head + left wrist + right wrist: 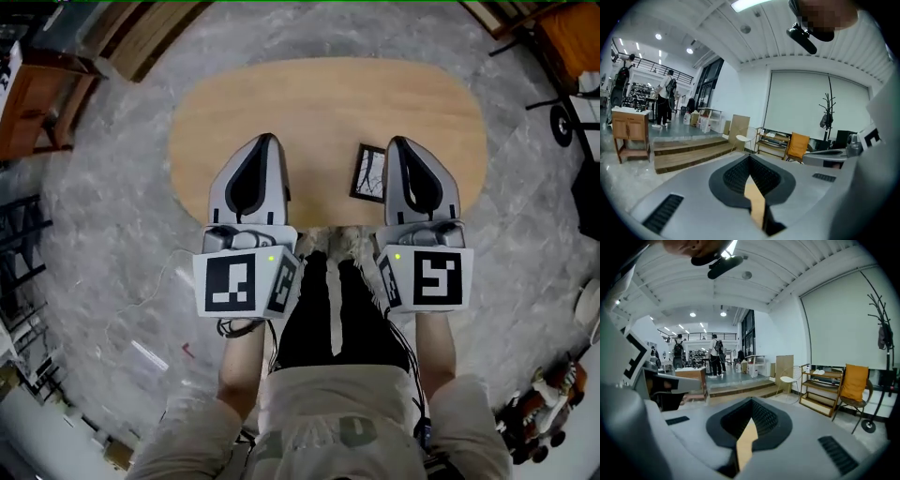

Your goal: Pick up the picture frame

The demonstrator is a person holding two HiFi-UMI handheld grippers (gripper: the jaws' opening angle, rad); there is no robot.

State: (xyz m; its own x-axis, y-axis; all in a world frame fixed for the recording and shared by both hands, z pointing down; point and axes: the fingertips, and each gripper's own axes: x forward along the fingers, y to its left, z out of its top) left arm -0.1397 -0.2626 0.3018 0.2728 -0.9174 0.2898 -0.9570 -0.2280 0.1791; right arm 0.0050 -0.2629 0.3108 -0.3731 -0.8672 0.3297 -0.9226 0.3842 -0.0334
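A small black-edged picture frame [367, 172] lies flat near the front right of an oval wooden table [328, 103]. My right gripper [397, 142] hovers just to the right of the frame and covers its right edge; its jaws meet at the tip with nothing between them. My left gripper [265, 140] hangs over the table's front left, well apart from the frame, its jaws likewise together and empty. In the left gripper view the left gripper [750, 157] points across the room, and in the right gripper view so does the right gripper [752, 401]; the frame shows in neither.
Grey stone floor surrounds the table. Wooden furniture [28, 103] and stacked boards [141, 37] stand at the upper left, a wheeled chair base [562, 122] at the right. Ahead are wooden steps [689, 150], an orange chair [797, 145], a coat stand [828, 112] and distant people.
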